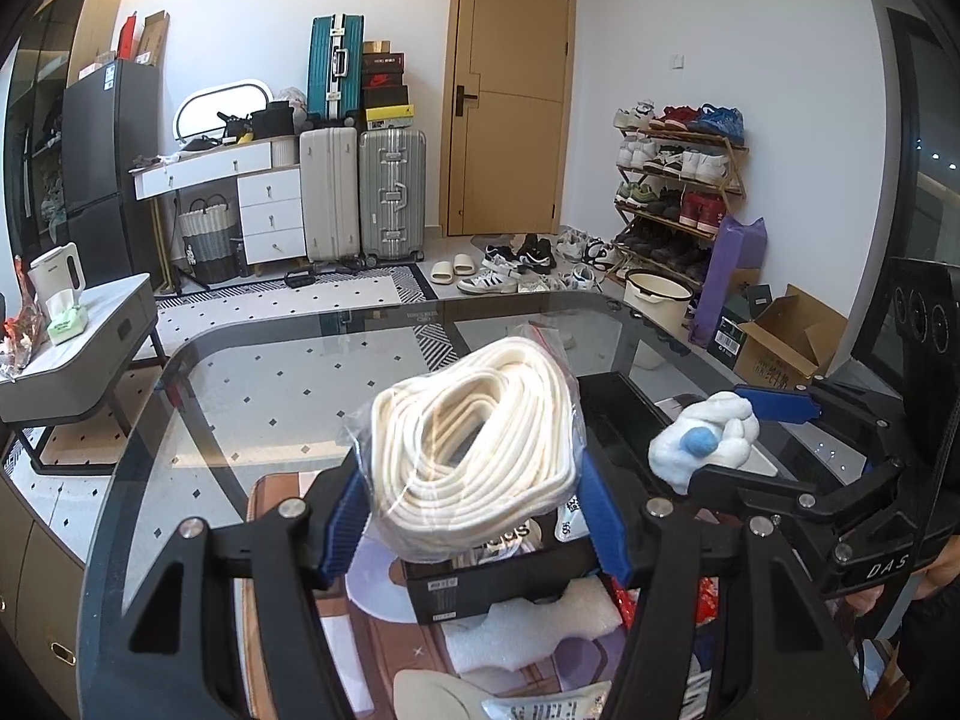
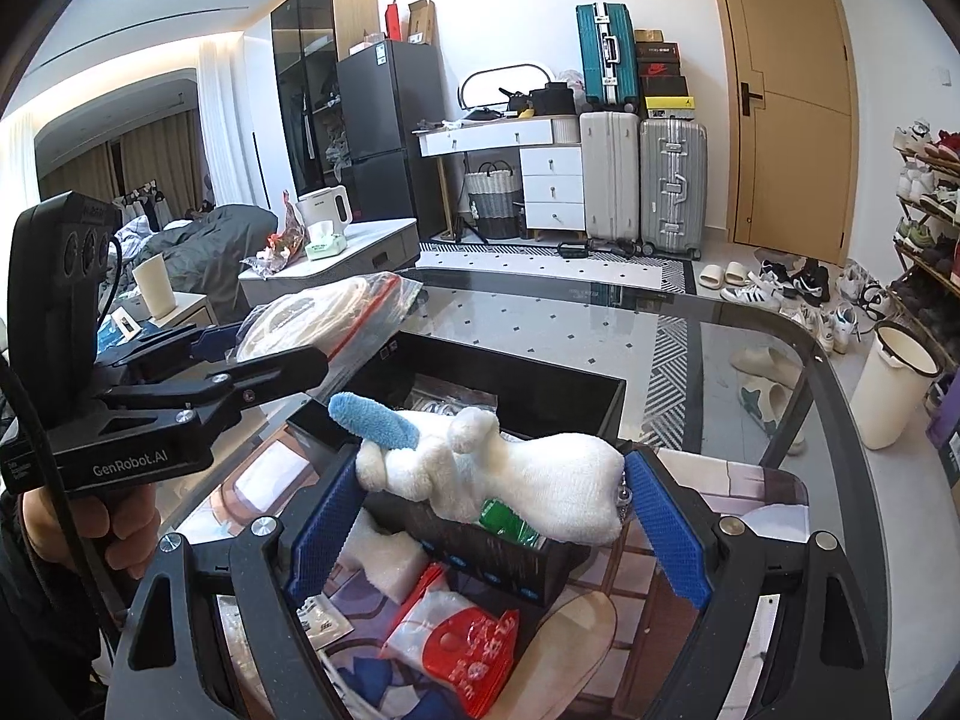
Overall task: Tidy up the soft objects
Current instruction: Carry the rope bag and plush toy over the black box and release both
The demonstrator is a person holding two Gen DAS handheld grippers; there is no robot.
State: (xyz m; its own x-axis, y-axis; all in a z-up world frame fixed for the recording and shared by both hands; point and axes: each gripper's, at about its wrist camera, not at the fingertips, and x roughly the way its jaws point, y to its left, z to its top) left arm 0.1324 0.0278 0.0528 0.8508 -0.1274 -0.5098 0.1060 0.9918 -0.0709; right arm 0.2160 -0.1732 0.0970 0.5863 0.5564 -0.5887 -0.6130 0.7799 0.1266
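Note:
My left gripper is shut on a clear bag of coiled white cord and holds it above the black box. It also shows in the right wrist view with the bag. My right gripper is shut on a white plush toy with a blue ear, over the box's near wall. The toy also shows in the left wrist view, held by the right gripper.
The box sits on a glass table. On the table near me lie white foam, a red packet and a beige insole. A white bucket and shoes stand on the floor beyond.

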